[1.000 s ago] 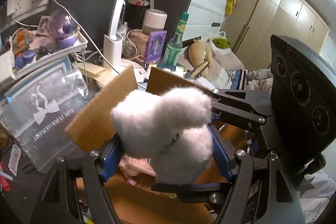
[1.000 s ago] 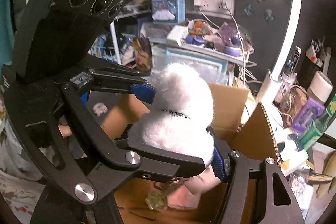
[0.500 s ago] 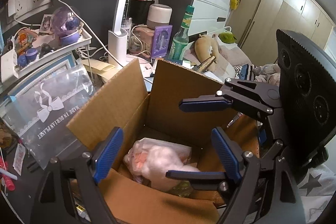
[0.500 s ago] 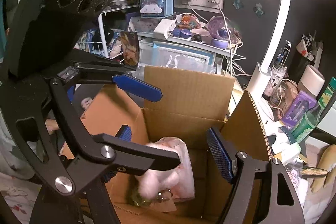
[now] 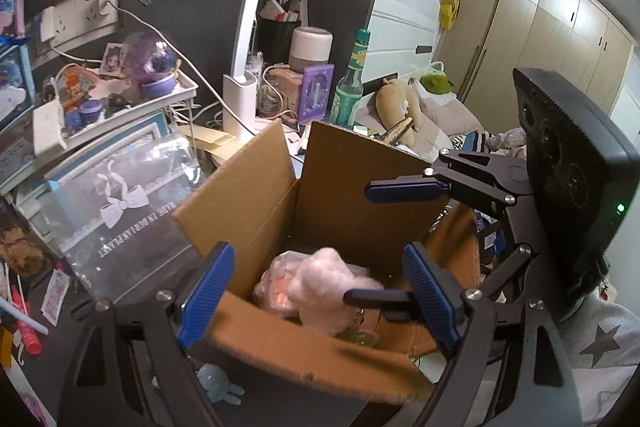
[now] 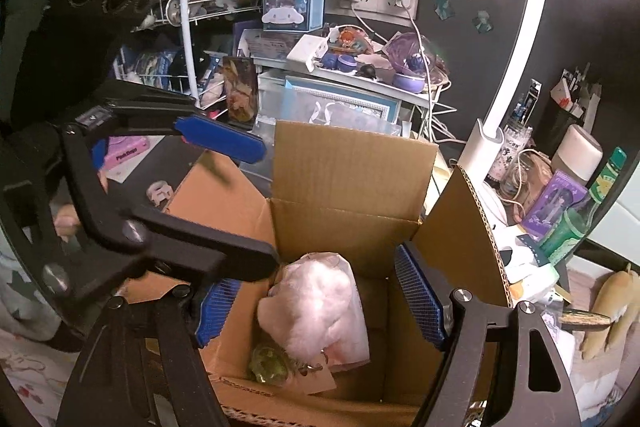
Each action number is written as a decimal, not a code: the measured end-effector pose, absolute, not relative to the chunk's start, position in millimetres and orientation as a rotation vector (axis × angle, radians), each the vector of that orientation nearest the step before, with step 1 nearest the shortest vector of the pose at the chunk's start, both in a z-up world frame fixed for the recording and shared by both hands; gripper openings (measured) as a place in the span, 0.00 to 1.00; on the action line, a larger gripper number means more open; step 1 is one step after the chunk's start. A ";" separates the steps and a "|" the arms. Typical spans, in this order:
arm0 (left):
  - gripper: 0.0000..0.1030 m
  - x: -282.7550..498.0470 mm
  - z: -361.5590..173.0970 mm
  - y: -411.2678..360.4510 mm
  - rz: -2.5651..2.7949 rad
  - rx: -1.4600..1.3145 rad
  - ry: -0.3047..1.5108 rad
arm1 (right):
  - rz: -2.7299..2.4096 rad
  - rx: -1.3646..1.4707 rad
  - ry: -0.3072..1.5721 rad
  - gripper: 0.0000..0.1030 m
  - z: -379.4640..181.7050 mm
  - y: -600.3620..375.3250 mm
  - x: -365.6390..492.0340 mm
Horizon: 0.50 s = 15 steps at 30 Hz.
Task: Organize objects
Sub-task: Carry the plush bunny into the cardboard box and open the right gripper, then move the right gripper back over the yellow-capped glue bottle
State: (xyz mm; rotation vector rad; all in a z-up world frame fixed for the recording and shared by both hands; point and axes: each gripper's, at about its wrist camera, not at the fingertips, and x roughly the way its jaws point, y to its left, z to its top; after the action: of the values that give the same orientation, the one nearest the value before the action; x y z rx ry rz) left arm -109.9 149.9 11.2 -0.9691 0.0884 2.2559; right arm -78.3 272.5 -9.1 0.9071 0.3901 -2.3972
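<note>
Pink plush toy (image 6: 316, 303) lies at the bottom of the cardboard box (image 6: 352, 167), directly below both grippers, long axis running near to far. Left gripper (image 5: 320, 291) and right gripper (image 6: 320, 299) hang over the box opening, jaws spread wide, holding nothing. Neither is clearly nearer.

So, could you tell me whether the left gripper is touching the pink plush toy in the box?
Apart. In the left wrist view the left gripper is open above the cardboard box, and the pink plush toy lies down inside, clear of both blue pads.
</note>
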 end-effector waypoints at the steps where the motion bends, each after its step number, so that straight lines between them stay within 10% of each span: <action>1: 0.82 -106.5 12.2 145.3 2.261 -0.960 0.085 | -2.404 0.905 0.392 0.71 -8.2 271.1 -76.9; 15: 0.82 -33.5 17.0 19.8 2.478 -0.854 0.003 | -2.300 0.685 0.441 0.71 16.3 181.4 -29.1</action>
State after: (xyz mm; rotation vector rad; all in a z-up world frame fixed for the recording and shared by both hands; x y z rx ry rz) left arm -33.5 19.8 17.0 -0.8543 0.0027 2.4782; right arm -29.1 181.4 16.3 0.6848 0.4408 -2.3004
